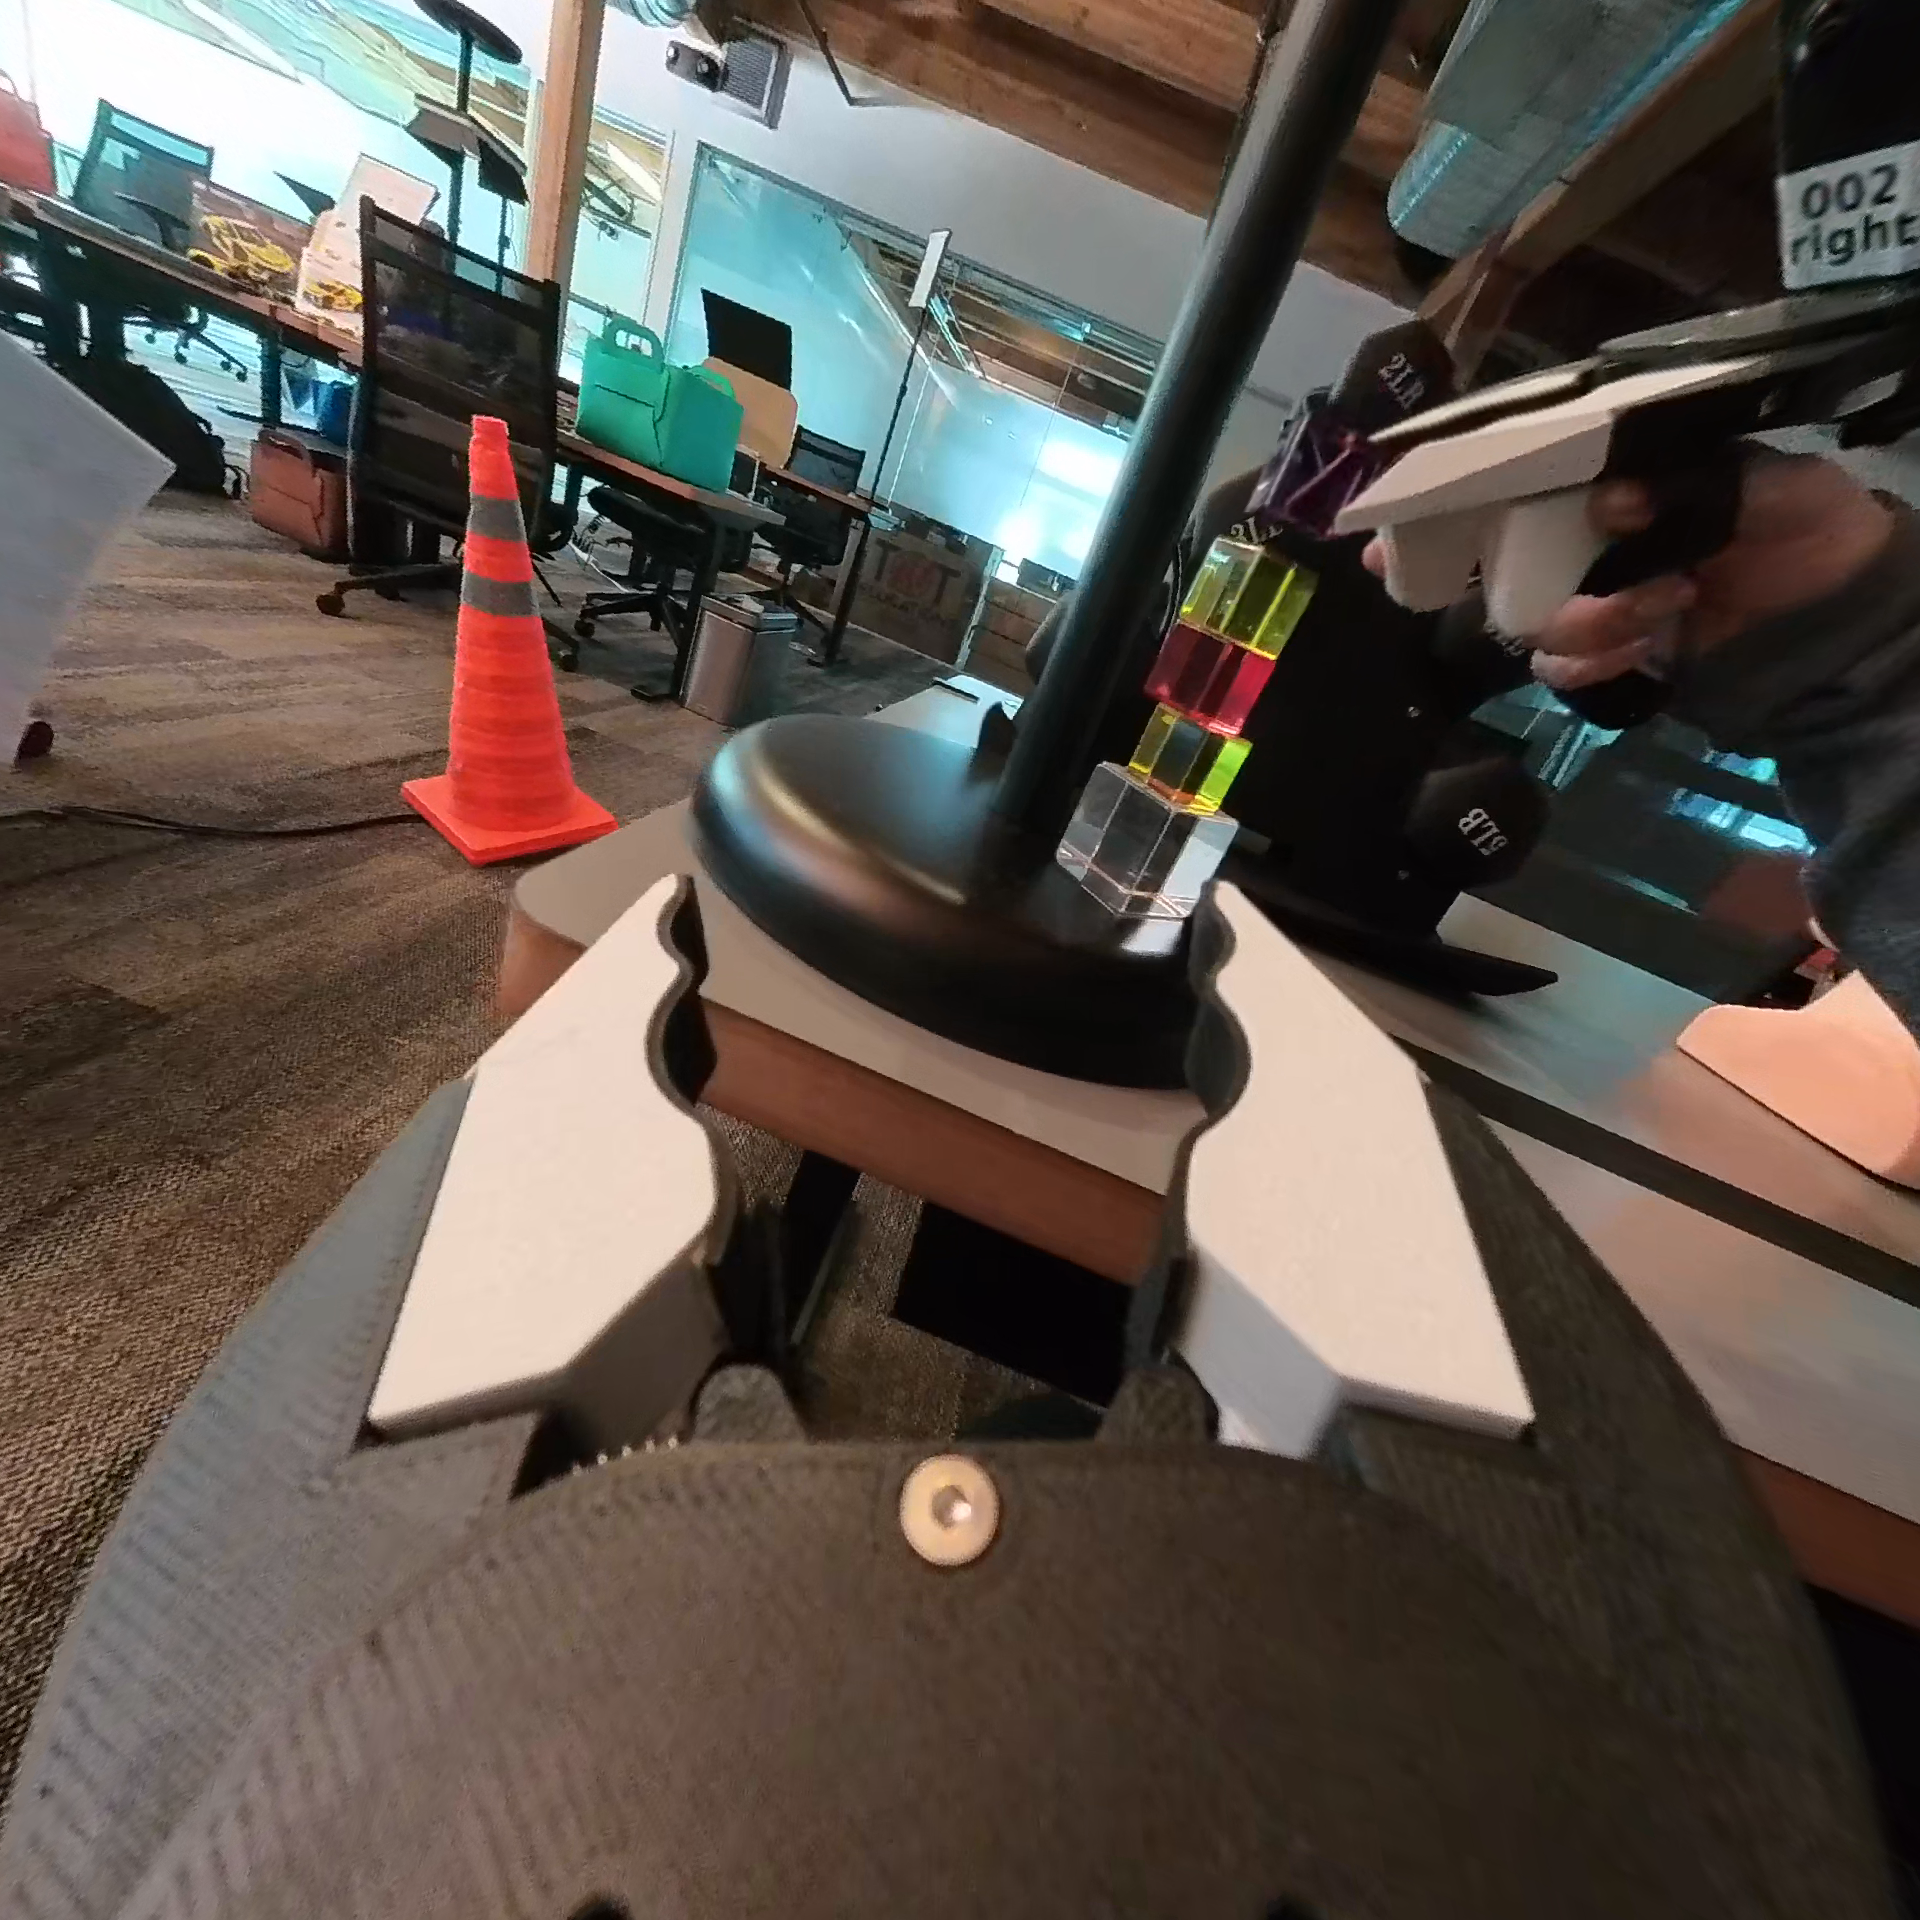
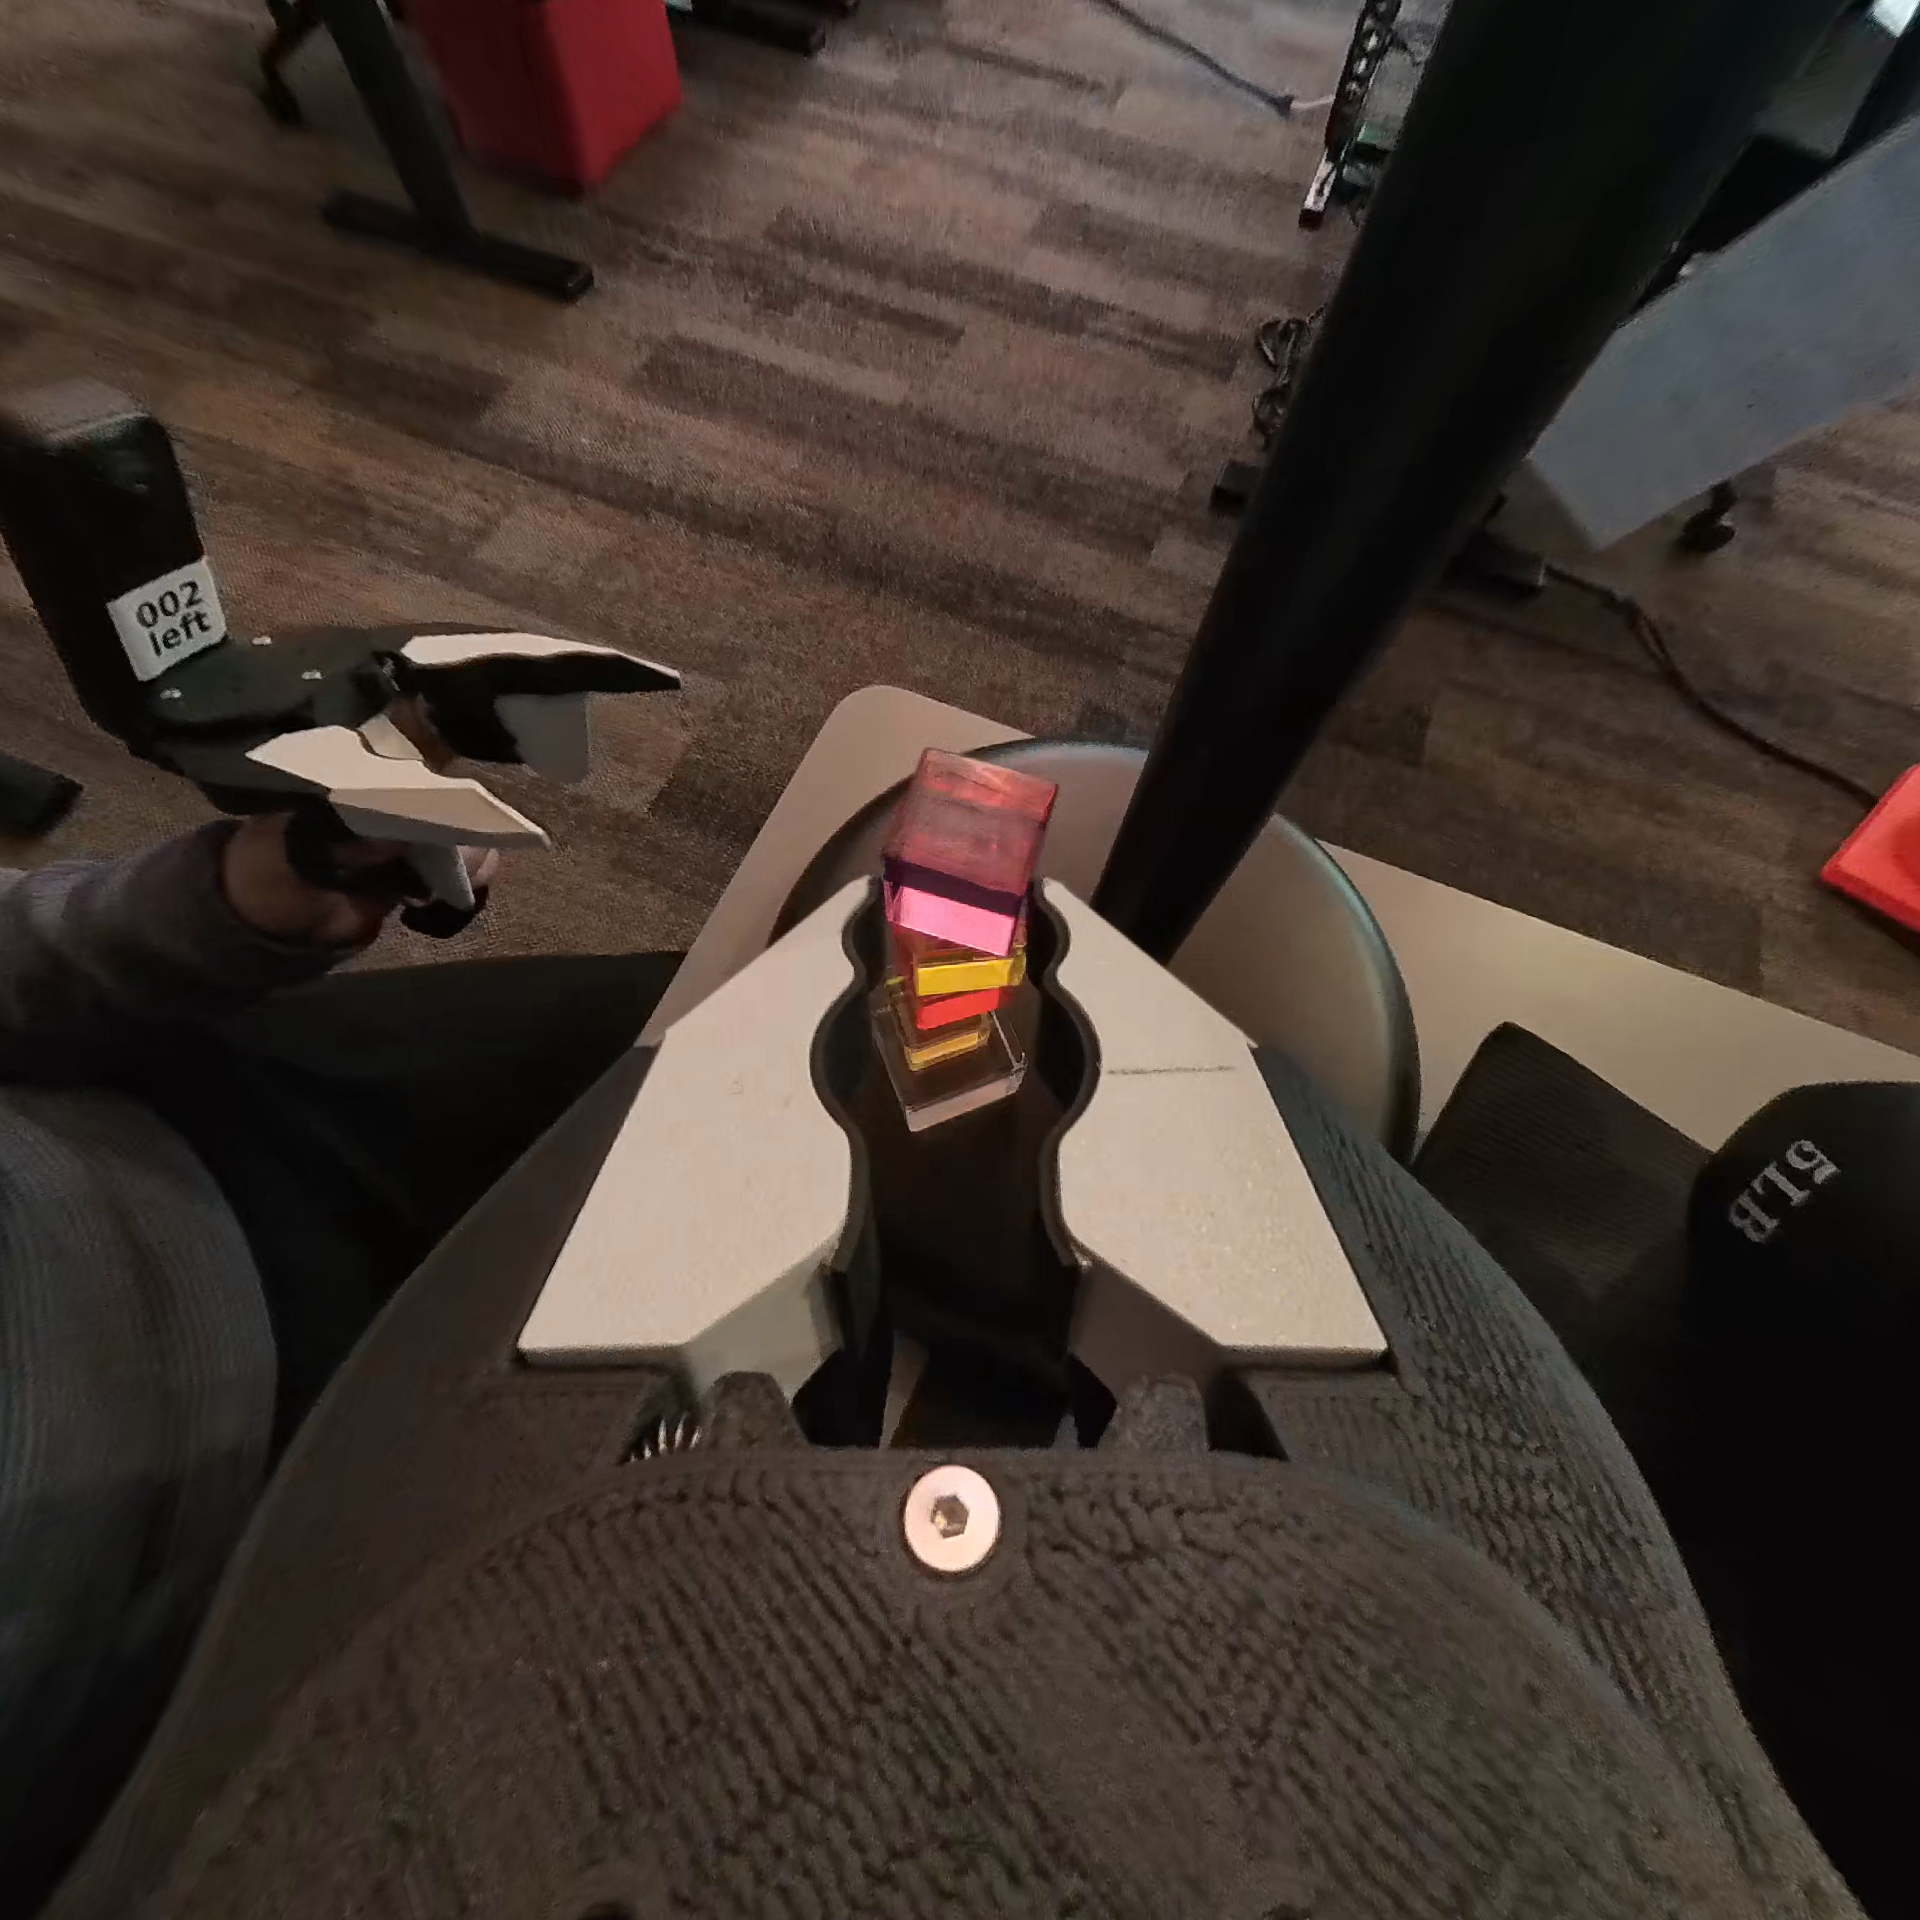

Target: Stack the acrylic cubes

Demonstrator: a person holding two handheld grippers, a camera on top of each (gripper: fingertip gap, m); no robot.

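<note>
A stack of glossy cubes (image 1: 1210, 717) is stood on the lamp base (image 1: 883, 852) at the counter (image 1: 1662, 1299) corner — hard, slippery, easily toppled. The purple cube (image 1: 1311, 473) is gripped across flat faces by the right gripper (image 2: 954, 914); the left gripper (image 1: 945, 997) fingers are spread wide, empty.

An orange traffic cone (image 1: 499, 665) with grey bands stands on the mottled brown carpet (image 1: 208, 935) beside the table (image 1: 1714, 1278). Behind it a black mesh office chair (image 1: 447, 395) sits at a long desk that carries a green tote bag (image 1: 655, 410). A small steel waste bin (image 1: 732, 660) stands on the floor farther back. On the table, black dumbbells (image 1: 1481, 821) lie near a black lamp base (image 1: 883, 862) with its slanting pole (image 1: 1164, 436). A red box (image 2: 551, 83) stands on the carpet by a black desk leg (image 2: 436, 187).
</note>
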